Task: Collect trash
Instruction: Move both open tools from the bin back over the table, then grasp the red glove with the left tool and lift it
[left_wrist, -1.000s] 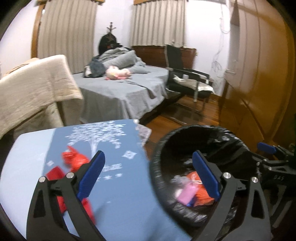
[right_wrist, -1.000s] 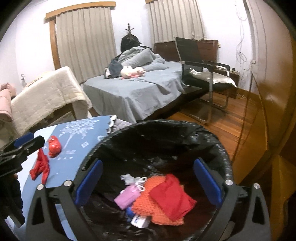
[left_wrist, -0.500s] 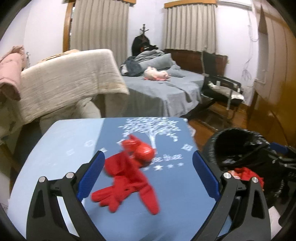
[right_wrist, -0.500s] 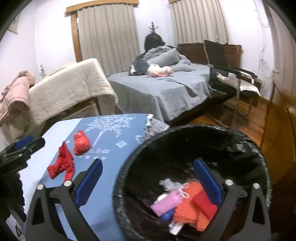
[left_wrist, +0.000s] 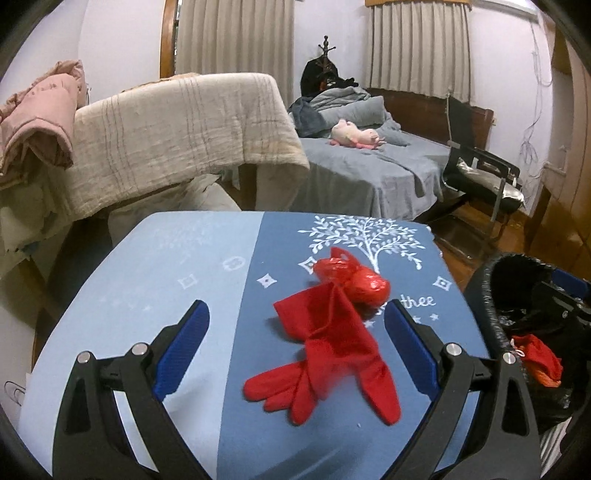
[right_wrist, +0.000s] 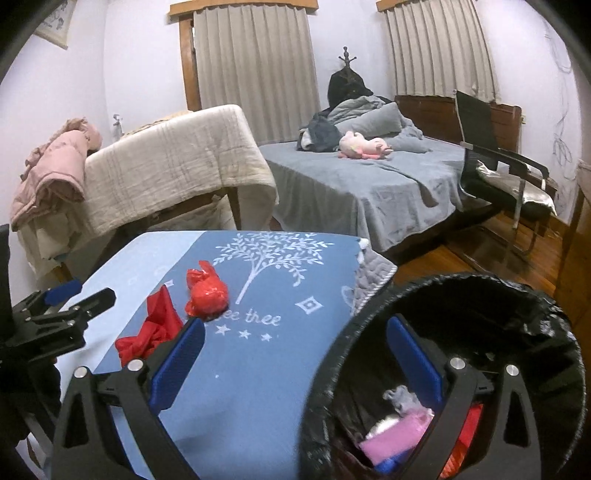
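On the blue tablecloth (left_wrist: 177, 280) lies a red glove (left_wrist: 332, 354), and a crumpled red plastic bag (left_wrist: 354, 280) touches its far end. My left gripper (left_wrist: 295, 332) hovers open over the table, its fingers straddling the glove. A bin with a black liner (left_wrist: 517, 273) stands off the table's right edge and holds red, pink and orange trash. The right wrist view shows the bag (right_wrist: 207, 291), the glove (right_wrist: 155, 328) and the bin (right_wrist: 480, 284). My right gripper (right_wrist: 297, 339) is open above the bin's near-left rim, one finger over the bin and one over the table.
Behind the table a beige blanket (left_wrist: 177, 133) drapes a rack, with a pink jacket (left_wrist: 37, 122) at the left. A grey bed (right_wrist: 369, 184) with a pink plush toy and a black chair (right_wrist: 498, 166) stand further back. A wooden wardrobe lines the right.
My left gripper has swung left from the bin to over the table, so the red glove now lies between its fingers. The right gripper has also shifted left; the bin sits further right in its view.
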